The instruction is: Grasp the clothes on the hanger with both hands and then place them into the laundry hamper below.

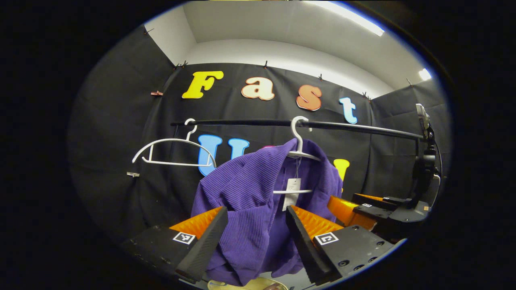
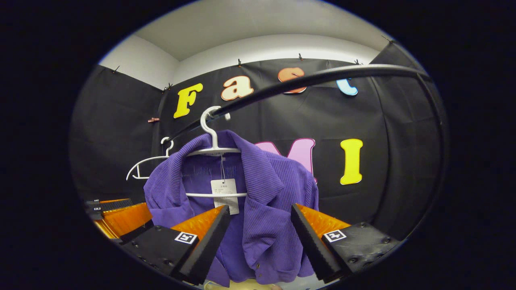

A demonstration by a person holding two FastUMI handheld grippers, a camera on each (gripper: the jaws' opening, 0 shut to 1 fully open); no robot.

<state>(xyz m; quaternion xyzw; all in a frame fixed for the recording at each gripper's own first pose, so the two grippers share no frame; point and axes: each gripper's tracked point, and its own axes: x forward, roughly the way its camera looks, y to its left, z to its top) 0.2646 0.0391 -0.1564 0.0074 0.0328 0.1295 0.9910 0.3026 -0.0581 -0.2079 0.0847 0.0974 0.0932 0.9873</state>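
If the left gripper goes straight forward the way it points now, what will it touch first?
Most likely the purple shirt: it hangs between the open fingers of the left gripper, directly ahead. Depth is hard to judge, but nothing shows in front of it.

The setting is a recording booth: black cloth (image 1: 121, 121) is clipped as walls below a white ceiling (image 1: 282, 32), with a black clothes rail (image 1: 342, 125) holding white hangers (image 1: 173, 153).
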